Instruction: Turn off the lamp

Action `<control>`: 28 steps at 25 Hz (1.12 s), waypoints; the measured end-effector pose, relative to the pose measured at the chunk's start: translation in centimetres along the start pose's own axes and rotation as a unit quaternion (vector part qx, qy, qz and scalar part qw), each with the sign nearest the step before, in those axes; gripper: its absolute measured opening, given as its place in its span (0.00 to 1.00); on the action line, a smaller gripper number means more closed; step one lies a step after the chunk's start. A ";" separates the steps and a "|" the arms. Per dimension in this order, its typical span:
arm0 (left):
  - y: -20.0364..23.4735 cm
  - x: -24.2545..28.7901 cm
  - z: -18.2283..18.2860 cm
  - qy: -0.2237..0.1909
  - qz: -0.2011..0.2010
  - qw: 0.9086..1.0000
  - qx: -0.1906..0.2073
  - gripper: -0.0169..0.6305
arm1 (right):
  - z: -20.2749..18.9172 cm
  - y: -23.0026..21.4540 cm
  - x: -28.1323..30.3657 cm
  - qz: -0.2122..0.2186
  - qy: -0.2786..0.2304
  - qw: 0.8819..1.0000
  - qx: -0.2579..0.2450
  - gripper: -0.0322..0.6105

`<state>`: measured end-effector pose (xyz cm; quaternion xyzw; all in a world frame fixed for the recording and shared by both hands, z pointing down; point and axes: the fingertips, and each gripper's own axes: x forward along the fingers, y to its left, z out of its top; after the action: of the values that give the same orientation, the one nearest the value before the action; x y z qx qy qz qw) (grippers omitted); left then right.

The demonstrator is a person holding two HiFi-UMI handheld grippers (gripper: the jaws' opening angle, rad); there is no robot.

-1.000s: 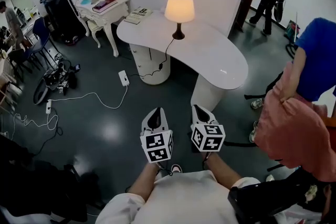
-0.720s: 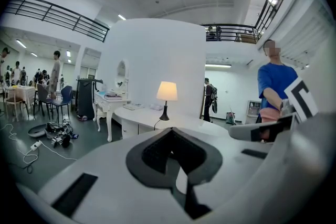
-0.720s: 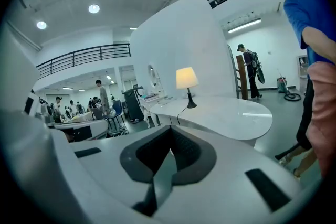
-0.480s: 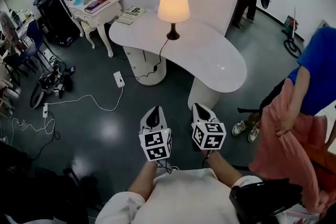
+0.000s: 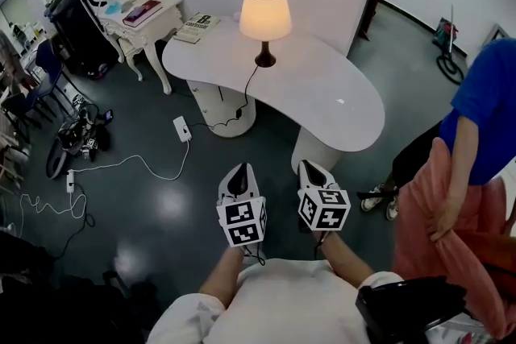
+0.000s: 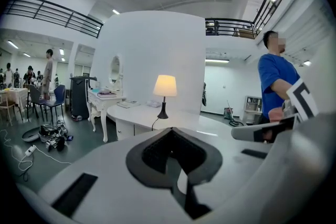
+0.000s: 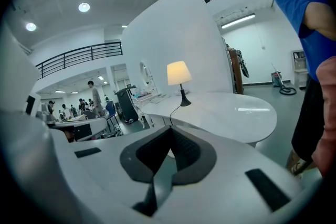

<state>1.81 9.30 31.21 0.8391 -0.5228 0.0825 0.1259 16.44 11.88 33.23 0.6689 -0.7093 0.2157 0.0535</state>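
The lamp (image 5: 264, 12) is lit, with a cream shade on a dark stem, and stands near the back of a curved white table (image 5: 330, 97). Its black cord (image 5: 247, 95) drops over the table's front edge to the floor. My left gripper (image 5: 237, 173) and right gripper (image 5: 311, 171) are side by side close to my body, over the dark floor and well short of the table. Both are shut with nothing in them. The lamp (image 6: 165, 86) shows straight ahead of the closed left gripper (image 6: 170, 131), and the lamp (image 7: 179, 74) also sits beyond the closed right gripper (image 7: 169, 131).
A person in a blue shirt (image 5: 488, 105) holding pink cloth stands close at the right. A white dressing table with a mirror (image 5: 143, 12) is at the back left. A power strip (image 5: 182, 128) and loose cables lie on the floor. Books (image 5: 193, 26) lie on the table's far left end.
I have come closer to the table with both grippers, still shut and side by side. The person in blue has shifted at the right; the figure at the far back right has left view.
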 end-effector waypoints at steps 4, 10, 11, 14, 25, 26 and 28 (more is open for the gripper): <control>1.3 3.1 1.3 0.000 -0.008 1.000 0.000 0.02 | 1.5 0.2 2.8 -0.006 -0.001 1.000 -0.002 0.05; 3.8 8.4 2.8 0.007 -0.019 1.000 -0.006 0.02 | 4.0 0.6 8.0 -0.012 -0.003 1.000 -0.003 0.05; 4.2 9.2 3.1 0.009 -0.021 1.000 -0.006 0.02 | 4.4 0.7 8.8 -0.013 -0.002 1.000 -0.003 0.05; 5.2 11.4 4.0 0.012 -0.029 1.000 -0.002 0.02 | 5.4 0.7 11.2 -0.018 0.000 1.000 0.002 0.05; 10.1 20.1 6.6 0.018 -0.049 0.999 0.005 0.02 | 9.0 1.4 20.2 -0.034 -0.007 0.999 0.002 0.05; 10.4 20.9 6.8 0.017 -0.052 0.998 0.006 0.02 | 9.3 1.3 20.9 -0.037 -0.008 0.999 0.002 0.05; 10.9 22.2 7.1 0.019 -0.058 0.998 0.009 0.02 | 9.8 1.1 22.1 -0.044 -0.009 0.999 0.005 0.05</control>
<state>1.86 -16.44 31.75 0.8675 -0.4697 0.0959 0.1326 15.21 -12.28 32.22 0.7014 -0.6789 0.2104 0.0535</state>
